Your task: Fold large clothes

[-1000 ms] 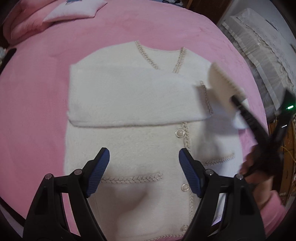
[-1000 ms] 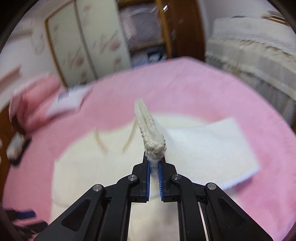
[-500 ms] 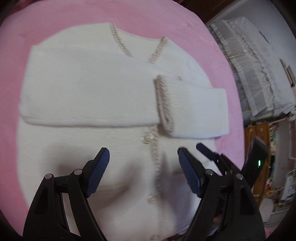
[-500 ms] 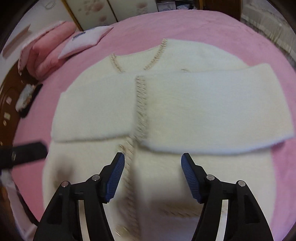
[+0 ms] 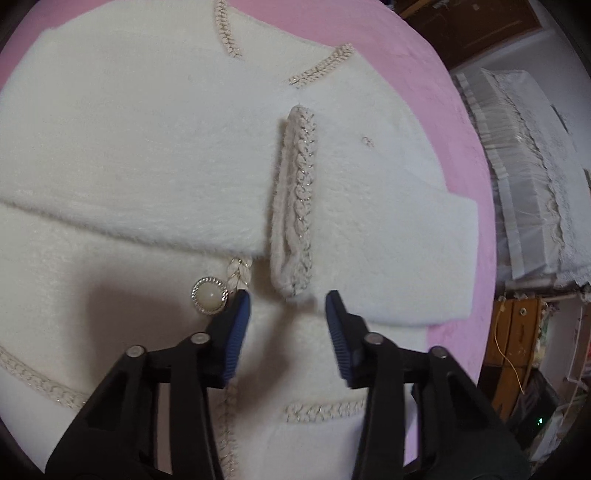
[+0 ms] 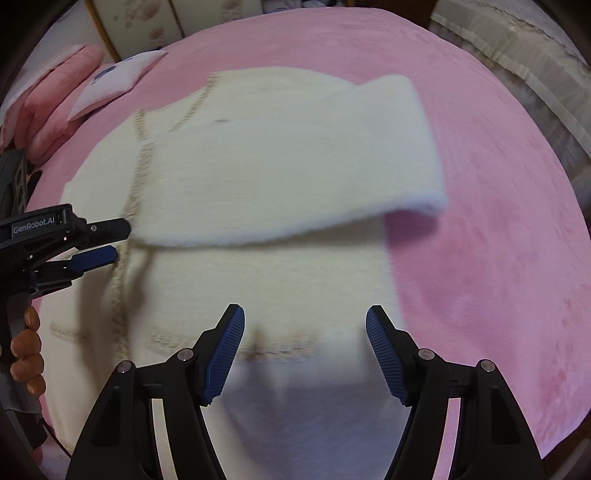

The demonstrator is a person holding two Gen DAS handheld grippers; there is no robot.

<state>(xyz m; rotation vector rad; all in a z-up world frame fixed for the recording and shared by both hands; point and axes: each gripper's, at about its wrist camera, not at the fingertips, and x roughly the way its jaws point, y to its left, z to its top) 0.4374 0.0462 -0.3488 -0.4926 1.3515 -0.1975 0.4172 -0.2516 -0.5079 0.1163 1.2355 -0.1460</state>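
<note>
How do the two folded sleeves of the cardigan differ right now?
The right sleeve lies on top, its braided cuff showing; the left sleeve lies beneath, its end covered. The right sleeve's fold overhangs onto the pink bedspread; the left's stays on the cardigan. Both are cream and folded across the chest.

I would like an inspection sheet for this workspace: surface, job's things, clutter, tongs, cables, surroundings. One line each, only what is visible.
Surface: pink plush bedspread, bare around the garment.
Job's things: fluffy cream cardigan with braided trim lies flat, both sleeves folded across the chest; braided right cuff overlaps the other sleeve; pearl button exposed.
Clutter: pink pillows and a white cushion at the bed's far end.
Tongs: left tongs open, just short of the cuff; right tongs open above the hem, holding nothing.
Cables: thin yellow wire by the wooden cabinet.
Surroundings: white lace-covered furniture beside the bed; floral wardrobe doors behind.
</note>
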